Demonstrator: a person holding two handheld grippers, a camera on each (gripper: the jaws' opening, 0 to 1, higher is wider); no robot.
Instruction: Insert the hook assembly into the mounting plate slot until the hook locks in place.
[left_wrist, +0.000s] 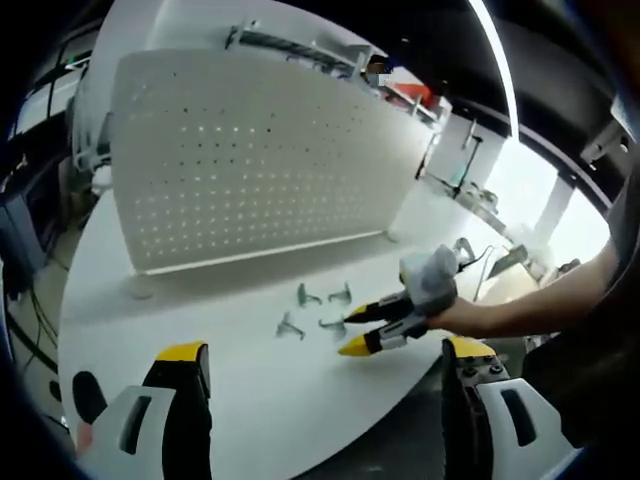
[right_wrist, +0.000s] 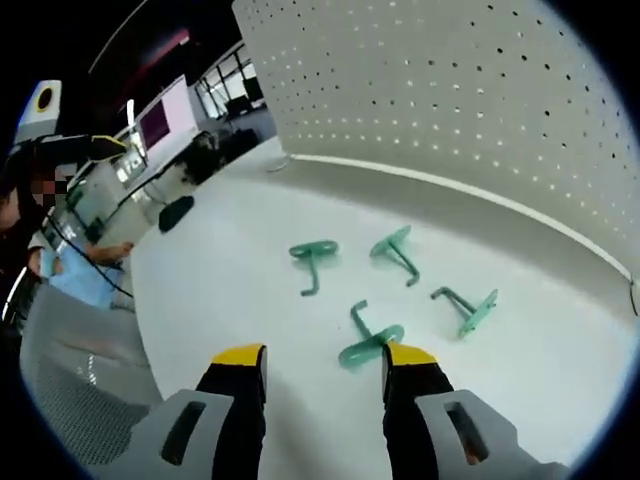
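Note:
Several green metal hooks lie loose on the white table (right_wrist: 220, 270) in front of the upright white pegboard (right_wrist: 450, 90). The nearest hook (right_wrist: 368, 340) rests just ahead of my right gripper (right_wrist: 323, 360), close to its right jaw tip. That gripper is open with nothing between its jaws. Other hooks (right_wrist: 313, 255), (right_wrist: 393, 248), (right_wrist: 468, 305) lie farther off. In the left gripper view, the pegboard (left_wrist: 260, 150) stands behind the hooks (left_wrist: 308, 295), (left_wrist: 290, 327). The right gripper (left_wrist: 353, 330) reaches in beside a hook (left_wrist: 332, 323). My left gripper (left_wrist: 325, 360) hangs open above the table's near edge.
The round table edge (left_wrist: 400, 390) curves near the left gripper's jaws. A hand and forearm (left_wrist: 520, 310) hold the right gripper. A dark object (right_wrist: 176, 212) sits at the table's far side. Shelving and office clutter stand behind the pegboard.

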